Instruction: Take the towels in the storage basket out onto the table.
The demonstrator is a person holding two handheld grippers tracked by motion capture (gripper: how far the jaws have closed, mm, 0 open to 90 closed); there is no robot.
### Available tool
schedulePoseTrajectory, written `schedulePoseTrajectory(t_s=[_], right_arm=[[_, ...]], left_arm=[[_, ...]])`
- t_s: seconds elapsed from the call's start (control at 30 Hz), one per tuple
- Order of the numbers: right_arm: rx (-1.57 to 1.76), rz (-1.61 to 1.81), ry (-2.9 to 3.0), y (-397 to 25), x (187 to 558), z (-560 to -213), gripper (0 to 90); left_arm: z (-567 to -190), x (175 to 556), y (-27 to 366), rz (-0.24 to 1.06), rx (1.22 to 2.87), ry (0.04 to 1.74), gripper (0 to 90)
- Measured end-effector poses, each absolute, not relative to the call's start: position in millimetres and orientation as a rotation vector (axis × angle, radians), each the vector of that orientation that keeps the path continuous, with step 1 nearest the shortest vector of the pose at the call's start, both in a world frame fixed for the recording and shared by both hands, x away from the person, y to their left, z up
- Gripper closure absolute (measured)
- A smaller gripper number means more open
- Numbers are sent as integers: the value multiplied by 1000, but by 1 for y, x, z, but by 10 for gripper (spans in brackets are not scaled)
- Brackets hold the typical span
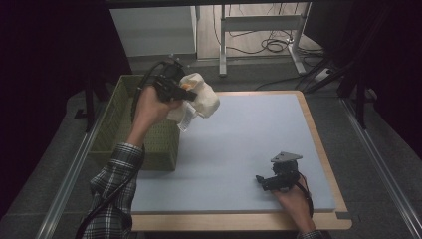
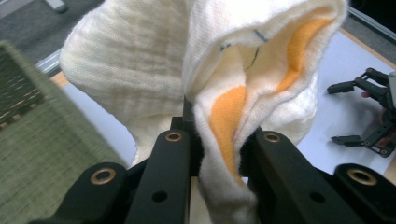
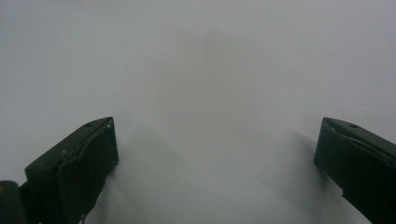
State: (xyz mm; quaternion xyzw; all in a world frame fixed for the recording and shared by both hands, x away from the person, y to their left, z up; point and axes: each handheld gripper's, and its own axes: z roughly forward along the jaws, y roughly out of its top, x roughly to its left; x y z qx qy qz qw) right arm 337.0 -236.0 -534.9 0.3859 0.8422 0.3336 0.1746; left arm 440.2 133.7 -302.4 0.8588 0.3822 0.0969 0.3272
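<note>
From above, my left gripper (image 1: pixel 185 94) holds a cream muslin cloth with orange patches (image 1: pixel 201 96) in the air over the far left corner of the pale blue worktop (image 1: pixel 239 144), beside the green woven basket (image 1: pixel 124 112). Along my left gripper (image 2: pixel 219 154), the cloth (image 2: pixel 224 116) is pinched between the jaws and billows above them. My right gripper (image 3: pixel 215 144) rests with jaws spread wide on the worktop (image 3: pixel 210 70) near its near right corner.

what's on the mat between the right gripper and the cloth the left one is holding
Nothing: in the high view, bare grey mat separates the right gripper from the cream cloth held by the left gripper.
</note>
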Motion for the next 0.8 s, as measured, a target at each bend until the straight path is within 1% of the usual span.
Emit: schedulePoseTrajectory(t_s=[0.17, 0.43, 0.8], right_arm=[[1093, 945, 2387, -236, 337, -535, 0], [1088, 946, 2386, -236, 337, -535, 0], [1086, 945, 2385, -236, 337, -535, 0]], left_arm=[[-318, 443, 107, 226, 2258, 965, 811], [-354, 449, 68, 189, 2289, 929, 811], [-419, 456, 35, 171, 2331, 934, 805]])
